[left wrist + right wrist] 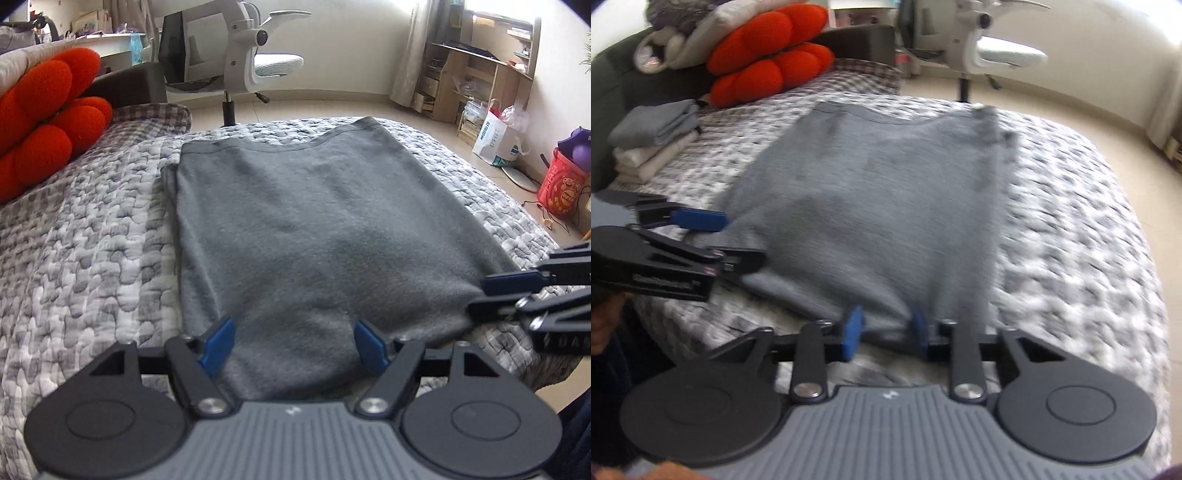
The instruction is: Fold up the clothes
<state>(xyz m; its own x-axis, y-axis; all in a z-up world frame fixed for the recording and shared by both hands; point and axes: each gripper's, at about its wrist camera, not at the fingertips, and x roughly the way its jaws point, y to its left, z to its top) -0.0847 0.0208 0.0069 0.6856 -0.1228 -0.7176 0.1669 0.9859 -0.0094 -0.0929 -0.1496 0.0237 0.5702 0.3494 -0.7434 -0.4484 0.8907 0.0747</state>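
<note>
A grey garment (314, 221) lies flat and folded into a rectangle on the patterned quilt (92, 258). In the left wrist view my left gripper (293, 343) stands open over its near edge, blue pads wide apart with cloth lying between them. My right gripper (480, 295) comes in from the right at the garment's near right corner. In the blurred right wrist view the grey garment (871, 206) bunches between the pads of my right gripper (885, 330), which is shut on that corner. My left gripper (738, 238) shows at the left, straddling the cloth's edge.
An orange cushion (768, 55) and a stack of folded clothes (653, 140) sit at the far left of the bed. A white office chair (240, 55) stands on the floor beyond. A wooden shelf (480, 74), bags and a red bucket (561, 188) lie to the right.
</note>
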